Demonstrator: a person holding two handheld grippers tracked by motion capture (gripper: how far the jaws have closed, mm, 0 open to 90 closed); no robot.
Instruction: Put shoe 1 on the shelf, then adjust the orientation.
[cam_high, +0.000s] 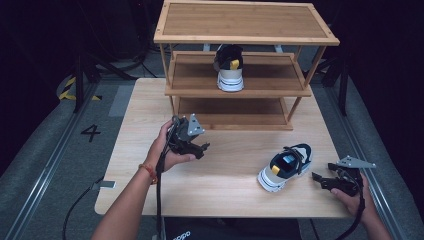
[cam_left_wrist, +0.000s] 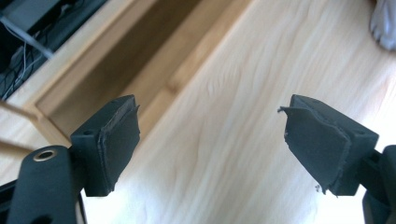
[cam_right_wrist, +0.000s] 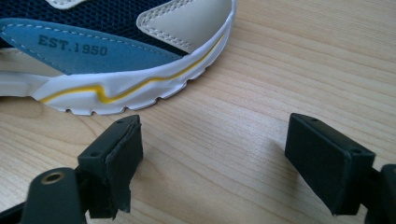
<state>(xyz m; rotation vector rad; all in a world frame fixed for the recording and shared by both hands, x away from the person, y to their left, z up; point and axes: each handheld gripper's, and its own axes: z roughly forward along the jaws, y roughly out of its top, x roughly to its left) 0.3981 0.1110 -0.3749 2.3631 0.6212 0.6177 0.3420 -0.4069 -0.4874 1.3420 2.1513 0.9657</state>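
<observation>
Shoe-shelving scene, high view and both gripper views. You are holding the right gripper (cam_high: 320, 178) low at the table's (cam_high: 225, 170) right edge, jaws spread and empty, pointing at the shoe (cam_high: 285, 166) lying just beside them on the table. In the right gripper view its white sole (cam_right_wrist: 116, 93) with the yellow stripe is sitting just ahead of the left pad, not touching. You are hovering the left gripper (cam_high: 204, 148) mid-table, jaws likewise released, near the rack's (cam_high: 240, 90) bottom shelf; a second shoe (cam_high: 229, 67) is already standing on the middle shelf. Judged from its build, the shoe is light, with soft mesh uppers that would collapse under a pinch and a stiffer, grippy sole. You are best taking it at the heel or across the sole edge, where the walls look firmest.
</observation>
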